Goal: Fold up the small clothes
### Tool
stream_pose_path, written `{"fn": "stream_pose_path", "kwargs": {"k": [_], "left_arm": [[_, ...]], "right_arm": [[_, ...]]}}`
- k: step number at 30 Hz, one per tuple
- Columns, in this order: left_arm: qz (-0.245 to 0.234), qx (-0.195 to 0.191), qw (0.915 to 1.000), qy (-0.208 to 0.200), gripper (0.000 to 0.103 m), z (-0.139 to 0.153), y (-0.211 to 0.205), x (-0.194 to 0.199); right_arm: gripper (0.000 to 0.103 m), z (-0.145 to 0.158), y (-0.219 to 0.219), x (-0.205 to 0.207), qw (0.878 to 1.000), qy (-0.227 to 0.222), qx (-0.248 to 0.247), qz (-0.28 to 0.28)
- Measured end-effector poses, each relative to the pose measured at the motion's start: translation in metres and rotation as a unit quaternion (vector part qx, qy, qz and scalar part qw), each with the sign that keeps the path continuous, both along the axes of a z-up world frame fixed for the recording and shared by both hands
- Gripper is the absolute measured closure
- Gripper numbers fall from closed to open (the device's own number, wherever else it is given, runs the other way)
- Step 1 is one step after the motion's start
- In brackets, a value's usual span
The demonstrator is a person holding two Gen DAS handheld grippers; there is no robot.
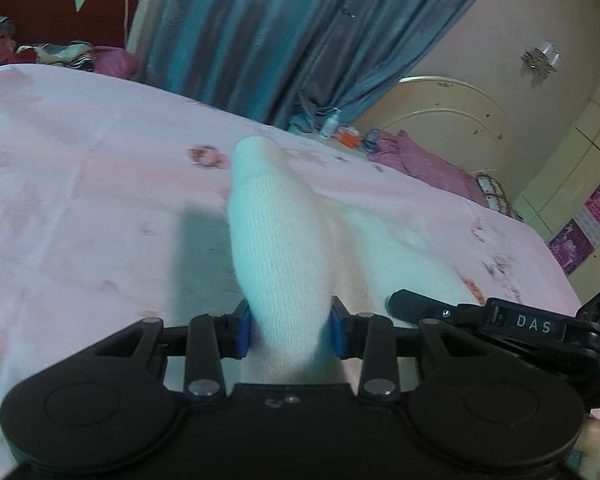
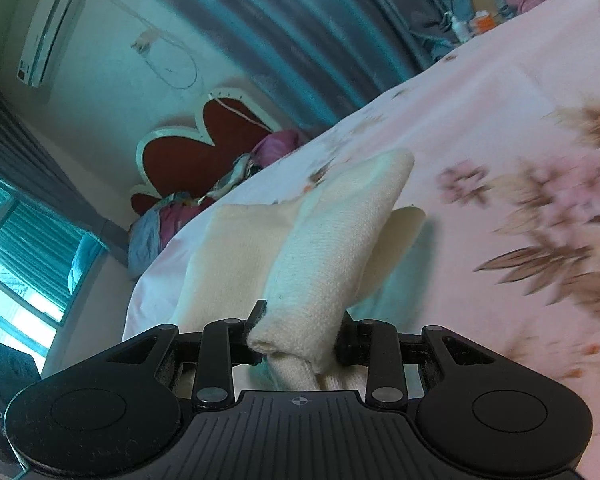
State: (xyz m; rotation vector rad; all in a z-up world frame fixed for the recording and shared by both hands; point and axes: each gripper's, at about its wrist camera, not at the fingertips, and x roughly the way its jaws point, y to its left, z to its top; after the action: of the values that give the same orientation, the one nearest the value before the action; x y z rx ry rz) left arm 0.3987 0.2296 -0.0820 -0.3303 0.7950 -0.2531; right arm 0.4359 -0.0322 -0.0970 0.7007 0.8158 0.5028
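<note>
On the pink floral bedsheet [image 1: 100, 168], both the left gripper [image 1: 291, 330] and the right gripper [image 2: 300, 334], marked "DAS", pinch the white knitted garment [image 1: 276, 240] at lower centre.

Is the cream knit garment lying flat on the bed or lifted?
Partly lifted. The left gripper and right gripper each pinch a bunched part of the cream knit garment, raised off the pink bedsheet; the rest trails down.
</note>
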Motion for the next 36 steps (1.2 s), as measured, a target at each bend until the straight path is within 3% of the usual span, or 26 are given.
{"fn": "stream_pose_path", "kwargs": {"k": [7,13,19,23,28,32,36], "left_arm": [[0.006,0.013,0.9998,0.013,0.067,-0.021,0.026,0.009],[0.016,0.025,0.9994,0.020,0.057,-0.049,0.032,0.010],[0.022,0.025,0.9991,0.026,0.052,-0.044,0.038,0.010],[0.038,0.022,0.9990,0.001,0.054,-0.032,0.047,0.003],[0.058,-0.005,0.9983,0.000,0.054,-0.027,0.051,0.016],[0.064,0.011,0.9979,0.002,0.054,-0.036,0.043,0.026],[0.065,0.022,0.9974,0.021,0.051,-0.049,0.040,0.032]], "right_arm": [[0.071,-0.022,0.034,0.008,1.000,0.017,-0.016,0.014],[0.070,-0.041,0.035,0.014,0.998,0.042,-0.035,0.006],[0.064,-0.029,0.033,0.012,0.998,0.027,-0.057,-0.008],[0.063,-0.024,0.030,0.017,0.998,0.023,-0.058,-0.024],[0.063,-0.025,0.037,0.030,0.996,0.017,-0.083,-0.027],[0.077,-0.022,0.048,0.037,0.991,-0.013,-0.129,-0.020],[0.081,-0.033,0.052,0.044,0.987,-0.025,-0.160,-0.021]]}}
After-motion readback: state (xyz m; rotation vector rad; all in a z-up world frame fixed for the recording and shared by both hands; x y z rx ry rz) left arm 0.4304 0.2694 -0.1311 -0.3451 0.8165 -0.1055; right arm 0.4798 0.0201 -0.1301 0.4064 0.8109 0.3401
